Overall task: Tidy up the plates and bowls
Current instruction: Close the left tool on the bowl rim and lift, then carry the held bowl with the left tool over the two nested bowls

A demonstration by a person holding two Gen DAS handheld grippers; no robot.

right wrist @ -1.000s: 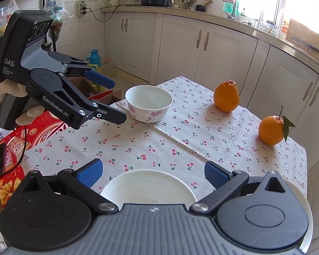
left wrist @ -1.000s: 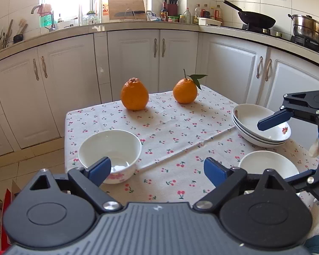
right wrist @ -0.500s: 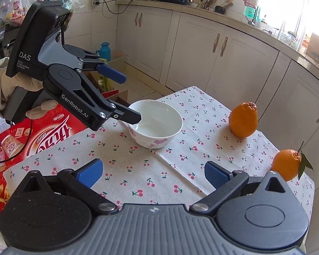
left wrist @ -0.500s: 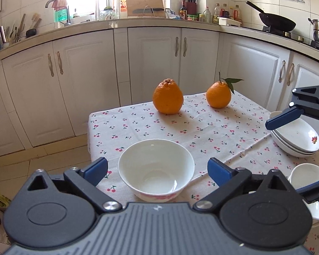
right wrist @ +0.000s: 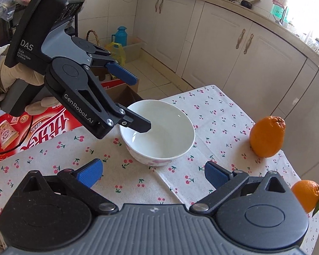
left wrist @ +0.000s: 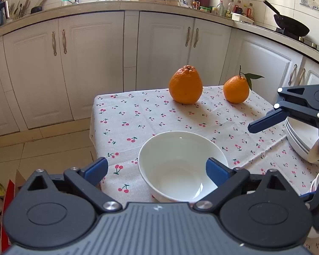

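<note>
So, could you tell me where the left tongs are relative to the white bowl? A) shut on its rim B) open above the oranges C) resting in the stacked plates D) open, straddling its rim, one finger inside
D: the left tongs are open, with the lower finger inside the white bowl and the upper one outside.

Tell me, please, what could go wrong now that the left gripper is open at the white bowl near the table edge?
1. The white ceramic bowl sits near the edge of the cherry-print tablecloth; a push from the left gripper might slide it off.
2. Only one finger reaches over the rim, so a thin grip on the wall may slip.
3. The right gripper hovers close by; the two could collide.
</note>
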